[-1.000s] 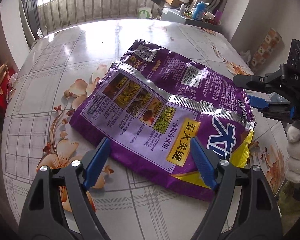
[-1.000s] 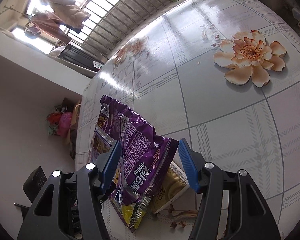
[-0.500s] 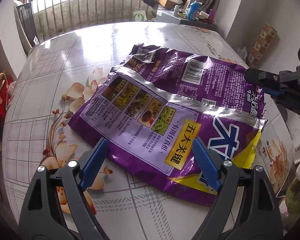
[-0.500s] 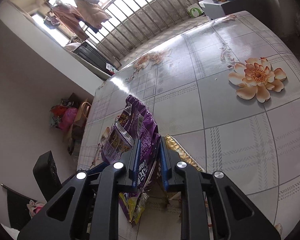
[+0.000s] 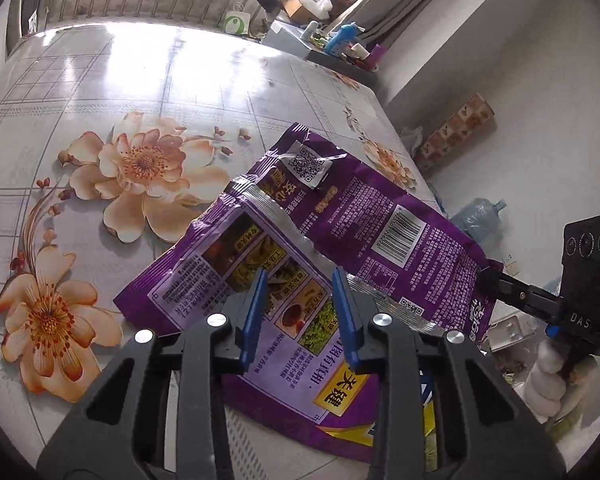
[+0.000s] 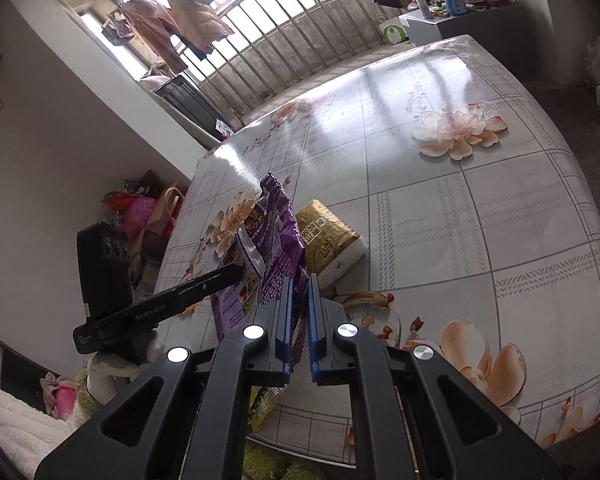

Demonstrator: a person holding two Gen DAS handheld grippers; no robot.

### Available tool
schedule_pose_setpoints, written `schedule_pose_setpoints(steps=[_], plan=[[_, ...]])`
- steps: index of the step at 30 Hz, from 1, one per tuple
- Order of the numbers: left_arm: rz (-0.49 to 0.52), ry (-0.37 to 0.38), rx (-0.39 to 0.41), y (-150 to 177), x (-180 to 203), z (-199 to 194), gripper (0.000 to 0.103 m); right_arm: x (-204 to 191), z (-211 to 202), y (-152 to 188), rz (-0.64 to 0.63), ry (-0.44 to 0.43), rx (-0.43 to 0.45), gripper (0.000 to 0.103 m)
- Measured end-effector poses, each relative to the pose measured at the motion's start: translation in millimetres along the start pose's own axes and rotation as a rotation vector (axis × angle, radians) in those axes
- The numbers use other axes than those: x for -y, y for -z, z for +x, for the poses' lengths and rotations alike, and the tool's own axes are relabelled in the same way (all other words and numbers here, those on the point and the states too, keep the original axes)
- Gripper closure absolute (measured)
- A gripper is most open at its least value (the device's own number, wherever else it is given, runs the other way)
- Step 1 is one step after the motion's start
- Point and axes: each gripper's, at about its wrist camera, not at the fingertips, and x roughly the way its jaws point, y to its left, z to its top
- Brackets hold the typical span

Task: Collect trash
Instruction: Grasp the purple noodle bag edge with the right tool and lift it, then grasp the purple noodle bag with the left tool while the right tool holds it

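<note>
Purple bag (image 5: 380,216): an empty, crumpled foil snack bag with printed text, a barcode and a QR code; one end lies on the table, the other end is lifted off it.
Right gripper (image 6: 299,308): jaws pinched nearly together on the edge of the purple bag (image 6: 278,240), which stands up between the blue pads; in the left wrist view its black fingers reach the bag's right corner (image 5: 496,284).
Left gripper (image 5: 300,300): jaws closing, partly open, with a fold of the bag's near flap lying between the blue pads (image 5: 254,320); whether the pads press on the foil I cannot tell.
Left gripper seen from the right wrist (image 6: 220,276): its black finger tips sit at the bag's left side.
Gold packet (image 6: 326,240): a wrapped pack with a white end, flat on the table just beside the bag, on its right.
Table (image 6: 480,216): glossy pale cloth with grid lines and peach flower prints.
Person: a hand in a white fleecy sleeve (image 5: 548,376) holds the right gripper's handle.
</note>
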Motion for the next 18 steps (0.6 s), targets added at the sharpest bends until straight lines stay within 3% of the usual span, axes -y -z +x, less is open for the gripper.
schedule_pose_setpoints(steps=[5, 9, 13, 18], plan=[[0.052, 0.096, -0.076, 12, 27, 13, 0.081, 34, -39, 0, 0.094, -0.016, 0.048, 0.096], [0.138, 0.189, -0.079, 11, 61, 13, 0.081, 59, -72, 3, 0.119, -0.064, 0.041, 0.096], [0.226, 0.275, -0.087, 1, 102, 21, 0.081, 81, -103, 16, 0.107, 0.016, 0.006, 0.096], [0.303, 0.341, -0.155, 6, 143, 58, 0.081, 112, -139, 30, 0.184, 0.063, 0.061, 0.096]])
